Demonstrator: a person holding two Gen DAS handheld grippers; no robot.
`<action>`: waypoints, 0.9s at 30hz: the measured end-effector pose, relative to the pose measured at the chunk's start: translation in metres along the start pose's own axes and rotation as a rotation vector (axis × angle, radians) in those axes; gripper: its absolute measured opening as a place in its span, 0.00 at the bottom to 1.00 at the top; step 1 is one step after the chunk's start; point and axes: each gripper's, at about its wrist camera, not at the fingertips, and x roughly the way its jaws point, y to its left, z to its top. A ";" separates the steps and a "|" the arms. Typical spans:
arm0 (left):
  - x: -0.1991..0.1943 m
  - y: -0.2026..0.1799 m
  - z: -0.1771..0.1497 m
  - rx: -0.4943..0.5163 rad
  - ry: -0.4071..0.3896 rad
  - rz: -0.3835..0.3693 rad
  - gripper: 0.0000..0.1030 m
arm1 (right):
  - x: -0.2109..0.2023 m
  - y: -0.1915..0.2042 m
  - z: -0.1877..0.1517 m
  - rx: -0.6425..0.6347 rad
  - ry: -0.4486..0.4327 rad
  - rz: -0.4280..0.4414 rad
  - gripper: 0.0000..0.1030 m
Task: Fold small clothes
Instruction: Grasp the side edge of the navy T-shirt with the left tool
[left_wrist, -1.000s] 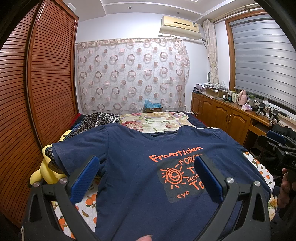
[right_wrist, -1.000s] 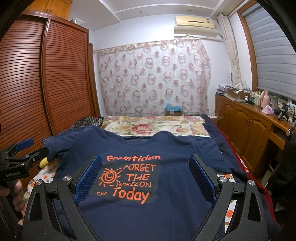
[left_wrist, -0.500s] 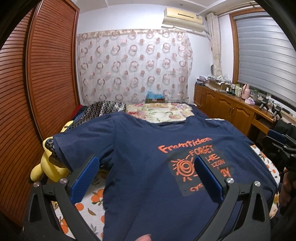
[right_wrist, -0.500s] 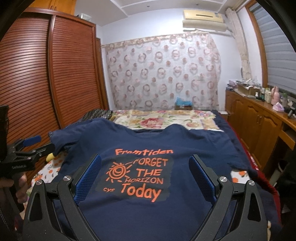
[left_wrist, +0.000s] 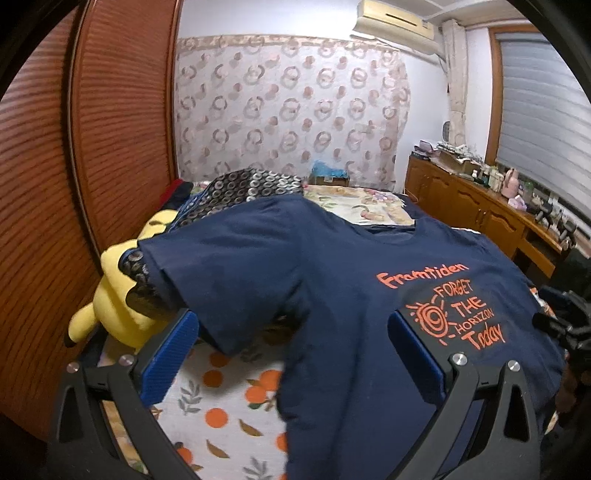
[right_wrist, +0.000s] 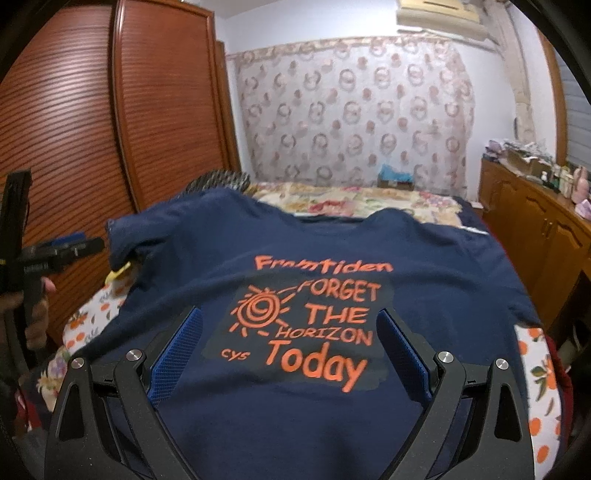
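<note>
Since the frame a second ago, both your grippers have come lower and closer to the navy blue cotton T-shirt with orange "Forget the horizon today" print (right_wrist: 314, 314), which now fills more of each view. The shirt lies spread face up on the bed with the orange-fruit patterned sheet (left_wrist: 229, 398), collar toward the far curtain. Its left sleeve (left_wrist: 207, 266) drapes over a yellow plush toy (left_wrist: 114, 299). Your left gripper (left_wrist: 291, 354) hovers with jaws spread wide over the sleeve side, holding nothing. Your right gripper (right_wrist: 288, 347) hovers wide apart over the printed chest, also empty. A brown slatted wooden wardrobe (right_wrist: 74, 147) stands left of the bed.
</note>
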 end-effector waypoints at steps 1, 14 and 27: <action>0.002 0.005 0.001 -0.006 0.004 -0.001 1.00 | 0.005 0.003 0.000 -0.013 0.008 0.008 0.94; 0.047 0.084 0.021 -0.134 0.091 -0.032 0.82 | 0.044 0.021 0.007 -0.076 0.077 0.080 0.94; 0.084 0.110 0.029 -0.136 0.174 0.042 0.33 | 0.072 0.021 0.023 -0.077 0.121 0.128 0.94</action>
